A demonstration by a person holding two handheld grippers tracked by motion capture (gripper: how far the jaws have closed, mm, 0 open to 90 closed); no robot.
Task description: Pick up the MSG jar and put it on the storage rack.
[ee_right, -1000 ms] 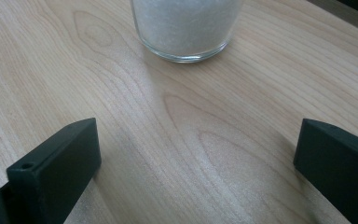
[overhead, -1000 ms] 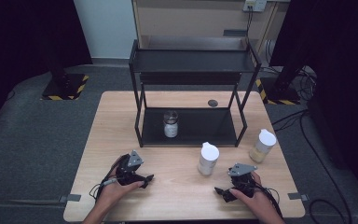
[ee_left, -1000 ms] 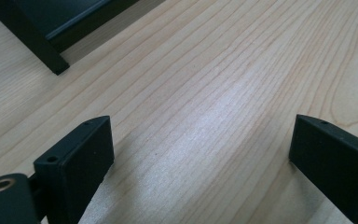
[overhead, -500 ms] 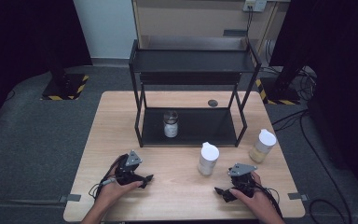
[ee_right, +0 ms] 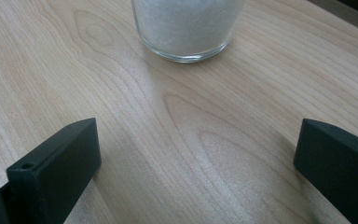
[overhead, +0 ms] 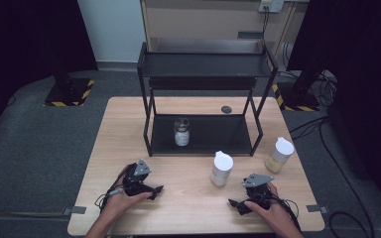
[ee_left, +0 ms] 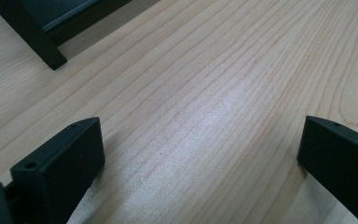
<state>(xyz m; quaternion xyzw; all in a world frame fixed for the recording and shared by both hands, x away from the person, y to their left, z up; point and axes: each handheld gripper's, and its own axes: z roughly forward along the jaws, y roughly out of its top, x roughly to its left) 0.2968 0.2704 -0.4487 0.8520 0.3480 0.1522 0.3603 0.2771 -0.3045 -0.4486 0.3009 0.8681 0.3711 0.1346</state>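
Nearest the person, the left gripper (overhead: 140,182) and the right gripper (overhead: 250,194) rest low on the wooden tabletop (overhead: 188,208), each with its jaws set wide apart and nothing between them. Just ahead of the right gripper stands a glass jar (ee_right: 186,28) of white grains with a white lid; in the high view it sits near the middle of the tabletop's front half (overhead: 222,168). It looks rigid, smooth and breakable, and fairly heavy for its size, so a firm hold around the straight wall below the lid seems wisest. To its right, nearer the edge, stands a second jar (overhead: 279,155) with yellowish contents. Farther back, a small dark-lidded jar (overhead: 181,131) sits on the lower shelf of a black rack (overhead: 206,67).
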